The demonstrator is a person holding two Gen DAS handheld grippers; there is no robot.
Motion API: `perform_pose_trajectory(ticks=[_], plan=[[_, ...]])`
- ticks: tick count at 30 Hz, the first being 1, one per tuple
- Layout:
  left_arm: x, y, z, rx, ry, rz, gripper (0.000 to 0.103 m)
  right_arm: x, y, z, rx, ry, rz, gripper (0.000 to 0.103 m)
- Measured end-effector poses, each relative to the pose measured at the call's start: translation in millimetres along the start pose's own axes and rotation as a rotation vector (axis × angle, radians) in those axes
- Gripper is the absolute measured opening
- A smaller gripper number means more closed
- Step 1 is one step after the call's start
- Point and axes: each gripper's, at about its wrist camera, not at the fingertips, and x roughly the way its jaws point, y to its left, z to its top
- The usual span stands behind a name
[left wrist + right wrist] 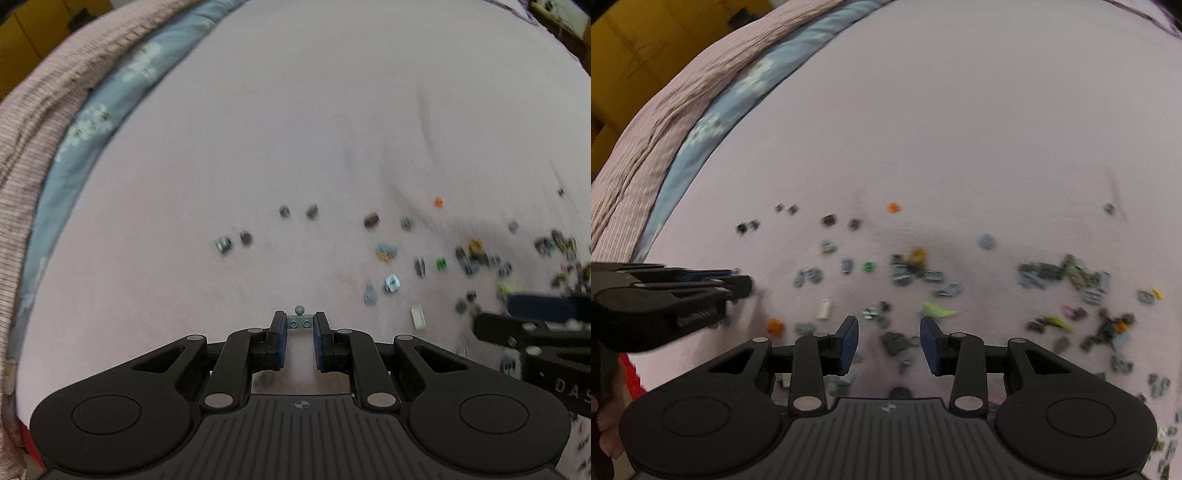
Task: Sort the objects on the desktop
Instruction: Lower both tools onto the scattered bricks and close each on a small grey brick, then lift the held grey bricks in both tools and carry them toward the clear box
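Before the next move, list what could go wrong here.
1. The left hand-held gripper pinches the small grey studded brick with a ball end only at its fingertips; it could slip out.
2. The open right hand-held gripper hangs over a dense scatter of small bricks on the pale pink sheet; closing may catch several.
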Motion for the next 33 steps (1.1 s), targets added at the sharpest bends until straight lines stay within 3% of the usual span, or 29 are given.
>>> perform_pose_trajectory(ticks=[7, 11, 15, 17, 26, 33], plan=[[18.4, 32.8, -5.7, 0.012, 0.019, -0.002, 0.016, 14.9, 31.1, 15.3, -0.202, 0.013, 0.034, 0.033], [17.5, 46.2, -6.5, -0.011, 0.015, -0.024, 0.016, 30.0, 46.0, 27.1, -0.237, -0.005, 0.044, 0.028], [10.9, 52.1, -9.5, -0.016, 0.006, -0.038, 0.016, 45.6, 53.7, 32.5, -0.267, 0.020, 0.027, 0.013], [2.7, 52.4, -12.7, -0.024, 0.003, -0.048, 0.016, 46.9, 56.1, 32.5, -0.282, 0.019, 0.011, 0.011], [-39.1, 53.7, -12.8, 0.020, -0.061, -0.118, 0.016, -14.9, 59.7, 25.2, -0.255, -0.031, -0.028, 0.011], [-93.0, 31.6, -17.8, 0.131, -0.122, -0.199, 0.017, -87.2, 55.7, -1.0, -0.106, -0.065, -0.098, 0.011]])
